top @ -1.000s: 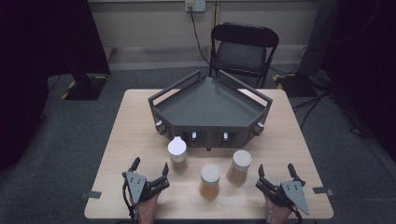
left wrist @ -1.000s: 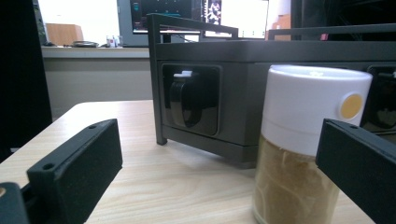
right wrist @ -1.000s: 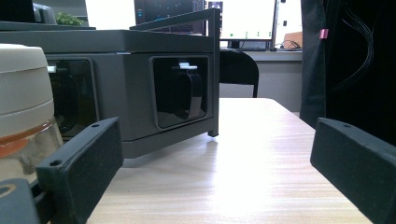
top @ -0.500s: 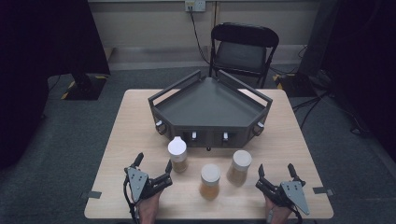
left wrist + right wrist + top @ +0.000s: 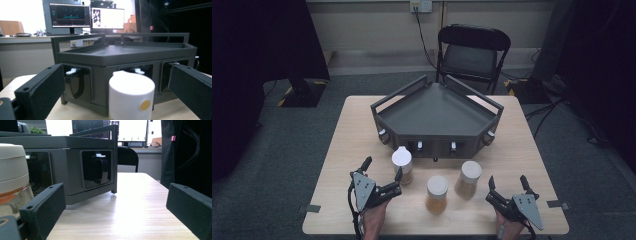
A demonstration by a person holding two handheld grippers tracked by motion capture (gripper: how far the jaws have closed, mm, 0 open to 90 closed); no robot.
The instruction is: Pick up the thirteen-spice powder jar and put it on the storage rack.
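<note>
Three jars stand on the wooden table (image 5: pixel 352 130) in front of a dark grey angled tray unit (image 5: pixel 437 112). The left jar (image 5: pixel 402 164) has a white lid, and two cream-lidded jars (image 5: pixel 437 194) (image 5: pixel 470 178) hold amber contents. My left gripper (image 5: pixel 383 168) is open, its right finger close beside the left jar. In the left gripper view that jar's white lid (image 5: pixel 131 96), with a yellow dot on it, sits ahead between the spread jaws. My right gripper (image 5: pixel 507 181) is open near the front right edge. In the right gripper view one jar (image 5: pixel 12 182) stands at the far left.
The tray unit (image 5: pixel 125 53) has recessed openings with latches along its front (image 5: pixel 96 170). A black folding chair (image 5: pixel 472 50) stands behind the table. Bare tabletop (image 5: pixel 140 215) lies ahead of the right gripper.
My left gripper has moved forward and to the right, closer to the white-lidded jar. The right gripper has barely moved.
</note>
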